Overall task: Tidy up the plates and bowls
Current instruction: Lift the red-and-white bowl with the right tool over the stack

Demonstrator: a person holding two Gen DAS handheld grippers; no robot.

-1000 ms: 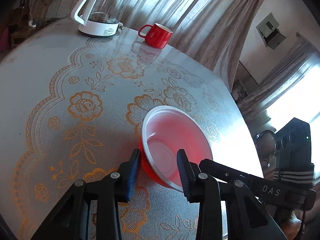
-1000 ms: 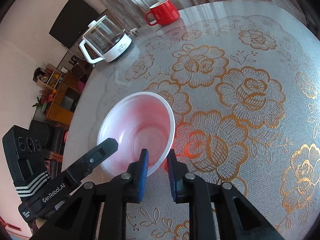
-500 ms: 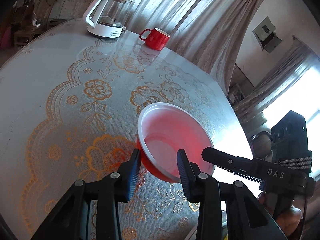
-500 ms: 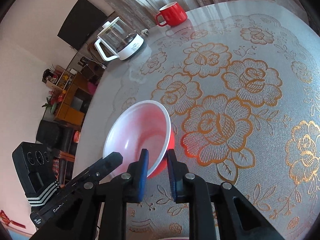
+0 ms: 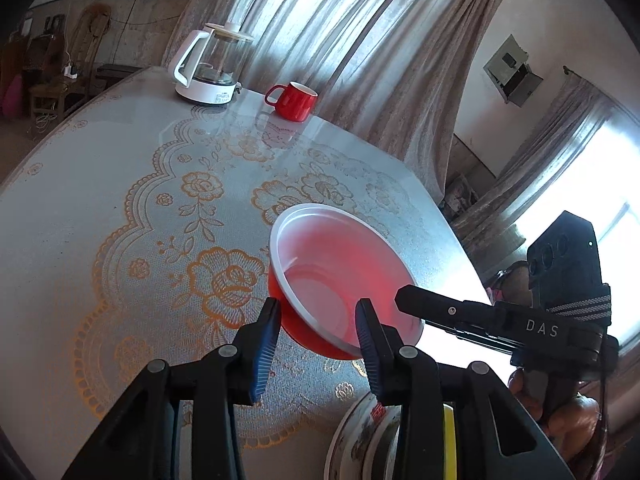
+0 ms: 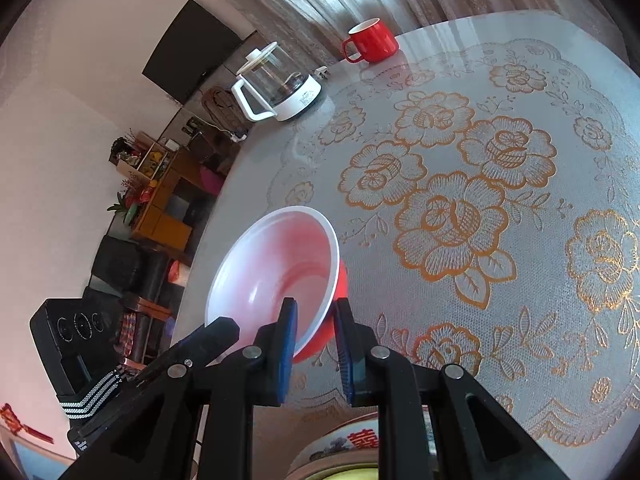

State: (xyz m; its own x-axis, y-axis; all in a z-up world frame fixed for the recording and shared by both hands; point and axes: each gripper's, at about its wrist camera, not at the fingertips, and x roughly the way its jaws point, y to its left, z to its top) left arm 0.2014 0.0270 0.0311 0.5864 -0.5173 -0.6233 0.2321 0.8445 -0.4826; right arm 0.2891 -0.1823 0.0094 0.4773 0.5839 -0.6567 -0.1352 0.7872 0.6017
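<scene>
Both hand-held grippers have the red bowl (image 5: 340,280) raised clear of the surface (image 5: 120,200), tilted. The right hand-held gripper (image 6: 314,340) pinches its near rim, one finger inside and one outside. The left hand-held gripper (image 5: 316,340) stands spread astride the opposite rim; I can't tell if it touches. A patterned dish (image 6: 340,444) lies directly below, nearer me, probably the bowl's destination.
</scene>
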